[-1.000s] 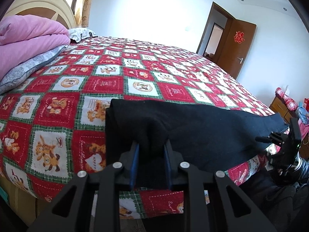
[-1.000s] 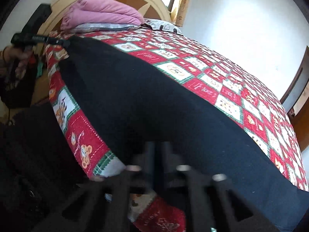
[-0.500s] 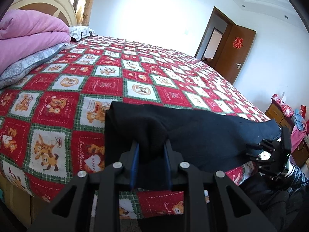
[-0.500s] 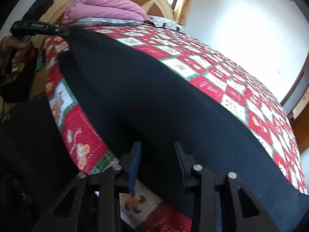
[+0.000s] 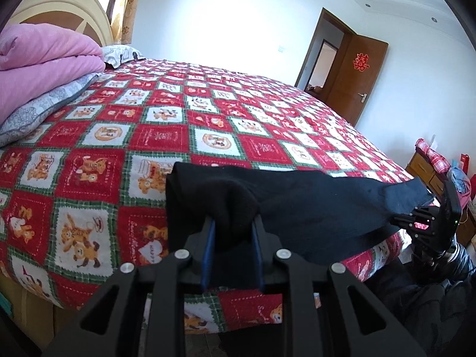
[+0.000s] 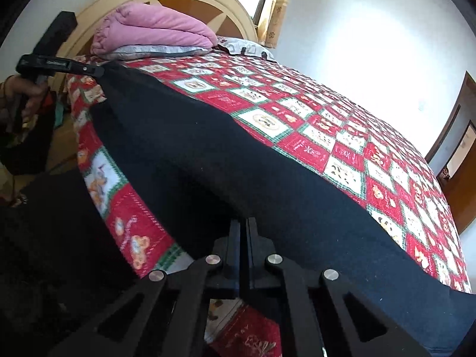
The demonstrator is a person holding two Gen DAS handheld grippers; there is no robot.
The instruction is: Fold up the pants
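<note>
Along the near edge of the red checked bedspread [image 5: 125,136], left wrist view, the left gripper [image 5: 232,238] pinches a bunched fold of the black pants [image 5: 312,205], while right wrist view shows the right gripper [image 6: 242,232], jaws just closed, nipping their near hem.

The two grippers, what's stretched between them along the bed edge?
In the left wrist view, only the black pants span from the left gripper to the right gripper, lying on the red patchwork bedspread.
</note>
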